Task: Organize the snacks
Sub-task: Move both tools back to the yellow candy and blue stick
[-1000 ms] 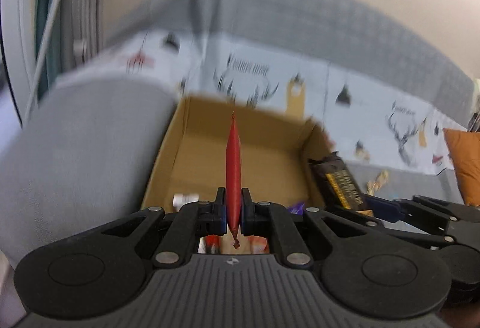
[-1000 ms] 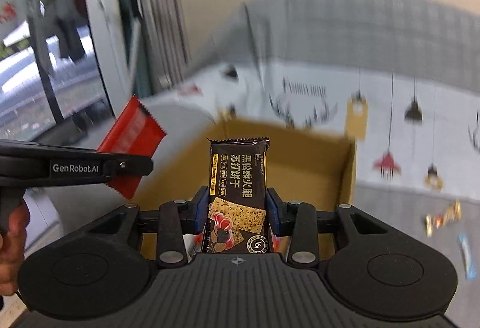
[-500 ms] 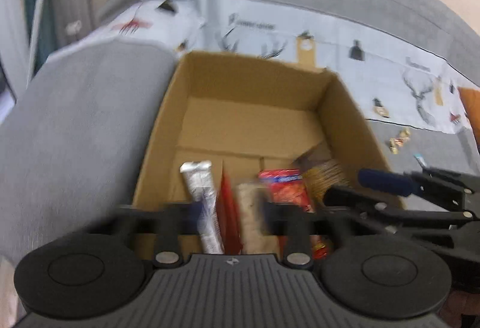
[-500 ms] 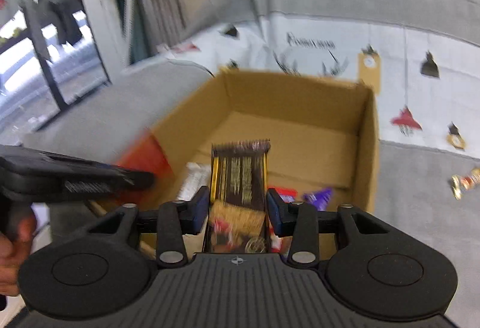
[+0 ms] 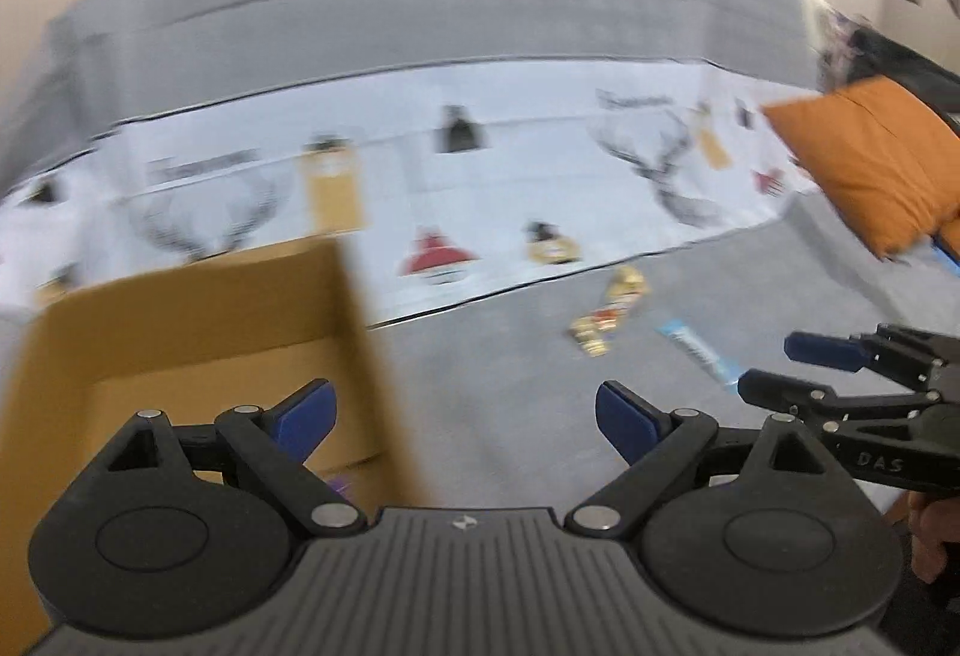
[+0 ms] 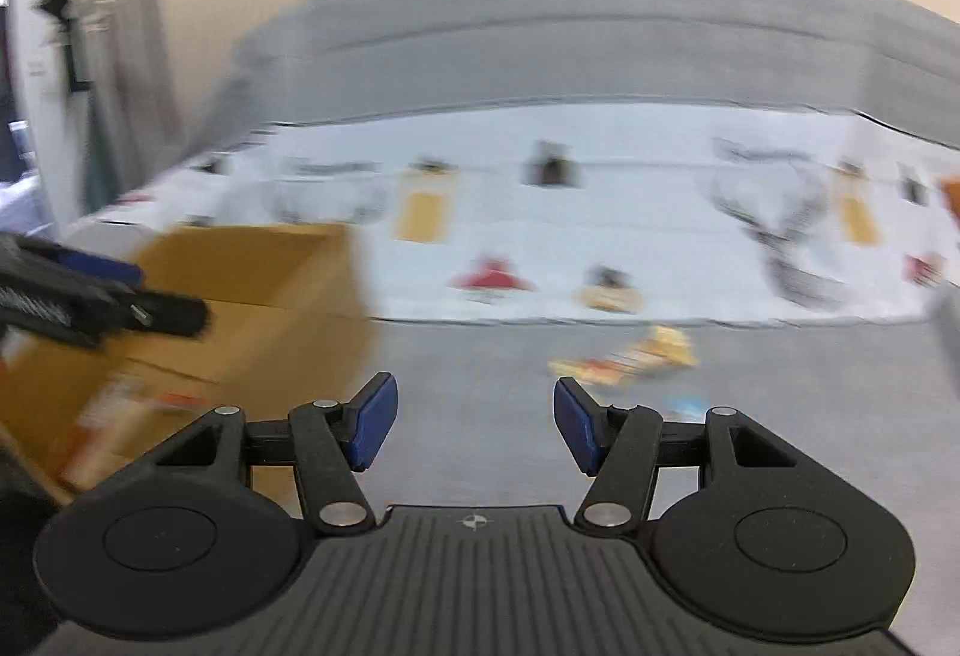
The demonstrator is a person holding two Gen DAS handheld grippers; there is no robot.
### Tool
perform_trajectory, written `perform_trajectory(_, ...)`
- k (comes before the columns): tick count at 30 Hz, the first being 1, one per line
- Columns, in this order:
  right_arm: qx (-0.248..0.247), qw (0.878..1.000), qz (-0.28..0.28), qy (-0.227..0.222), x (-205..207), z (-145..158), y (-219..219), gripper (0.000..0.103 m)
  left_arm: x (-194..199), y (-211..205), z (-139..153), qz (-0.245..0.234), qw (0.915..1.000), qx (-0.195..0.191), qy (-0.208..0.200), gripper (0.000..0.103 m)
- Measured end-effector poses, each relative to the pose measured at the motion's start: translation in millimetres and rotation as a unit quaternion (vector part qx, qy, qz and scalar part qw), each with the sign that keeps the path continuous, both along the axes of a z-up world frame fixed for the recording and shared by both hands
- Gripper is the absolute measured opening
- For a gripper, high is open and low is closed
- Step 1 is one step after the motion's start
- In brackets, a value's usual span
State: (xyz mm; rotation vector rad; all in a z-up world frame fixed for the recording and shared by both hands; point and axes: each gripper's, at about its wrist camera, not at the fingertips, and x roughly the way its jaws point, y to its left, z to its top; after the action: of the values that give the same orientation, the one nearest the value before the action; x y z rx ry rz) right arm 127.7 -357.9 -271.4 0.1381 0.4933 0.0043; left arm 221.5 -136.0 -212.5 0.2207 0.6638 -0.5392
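Note:
Both views are blurred by motion. My left gripper [image 5: 465, 416] is open and empty, beside the right wall of the cardboard box [image 5: 180, 320]. My right gripper [image 6: 474, 425] is open and empty over the grey sofa seat; it also shows in the left wrist view [image 5: 780, 368]. The box [image 6: 240, 296] lies at the left with snack packets inside. A gold-wrapped snack [image 5: 606, 311] and a light blue bar [image 5: 696, 350] lie on the seat ahead. The gold snack [image 6: 630, 356] lies just beyond my right gripper.
A white printed cloth [image 5: 510, 200] covers the back of the seat below the grey backrest [image 5: 420, 14]. An orange cushion [image 5: 870, 164] leans at the far right. My left gripper shows at the left edge of the right wrist view [image 6: 96, 308].
Both grippers let go of their snacks, the red packet and the dark bar, into the box, opened, and swung right toward the loose snacks on the seat.

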Motion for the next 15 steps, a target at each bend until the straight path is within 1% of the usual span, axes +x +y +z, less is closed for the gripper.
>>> perform_trajectory(2, -0.006, 0.999, -0.034, 0.006, 4.7, -17.8, -34.2, 0.06, 15.9, -40.7, -9.5, -0.025, 0.9997, -0.003, 0.006, 0.094)
perform_trajectory(4, 0.004, 0.999, -0.048, 0.016, 15.3, -35.7, -60.2, 0.06, 35.5, -81.4, -24.4, -0.048, 0.9988, 0.001, 0.009, 0.09)
perform_trajectory(5, 0.014, 0.998, -0.058, 0.025, 22.5, -43.2, -72.0, 0.058, 47.0, -100.9, -33.7, -0.058, 0.9982, 0.006, 0.013, 0.085)
perform_trajectory(6, 0.024, 0.997, -0.069, 0.033, 29.7, -50.0, -81.6, 0.052, 57.1, -118.9, -43.6, -0.072, 0.9972, 0.012, 0.017, 0.084)
perform_trajectory(7, 0.037, 0.996, -0.077, 0.038, 35.2, -57.0, -89.2, 0.05, 68.4, -137.5, -55.3, -0.089, 0.9958, 0.019, 0.014, 0.084)
perform_trajectory(9, 0.057, 0.992, -0.091, 0.061, 47.8, -73.0, -95.5, 0.041, 85.5, -168.1, -81.0, -0.114, 0.9925, 0.043, -0.005, 0.084)
perform_trajectory(10, 0.055, 0.992, -0.089, 0.075, 54.5, -80.5, -94.4, 0.039, 95.9, -182.7, -96.9, -0.127, 0.99, 0.061, -0.007, 0.084)
perform_trajectory(11, 0.045, 0.992, -0.077, 0.09, 63.6, -88.3, -89.9, 0.038, 105.8, -193.0, -108.9, -0.133, 0.9883, 0.074, -0.005, 0.08)
perform_trajectory(12, 0.032, 0.992, -0.064, 0.1, 72.5, -94.4, -84.3, 0.038, 117.1, -202.6, -120.9, -0.135, 0.9876, 0.08, 0.003, 0.079)
perform_trajectory(13, 0.016, 0.992, -0.057, 0.109, 79.9, -97.7, -79.4, 0.038, 125.3, -208.4, -128.9, -0.137, 0.9874, 0.078, 0.014, 0.079)
perform_trajectory(14, 0.003, 0.992, -0.056, 0.116, 87.4, -102.7, -77.6, 0.038, 133.3, -211.7, -136.0, -0.142, 0.9868, 0.075, 0.026, 0.075)
perform_trajectory(15, -0.003, 0.99, -0.058, 0.128, 93.9, -108.6, -78.1, 0.038, 140.6, -216.0, -144.9, -0.148, 0.9849, 0.08, 0.042, 0.06)
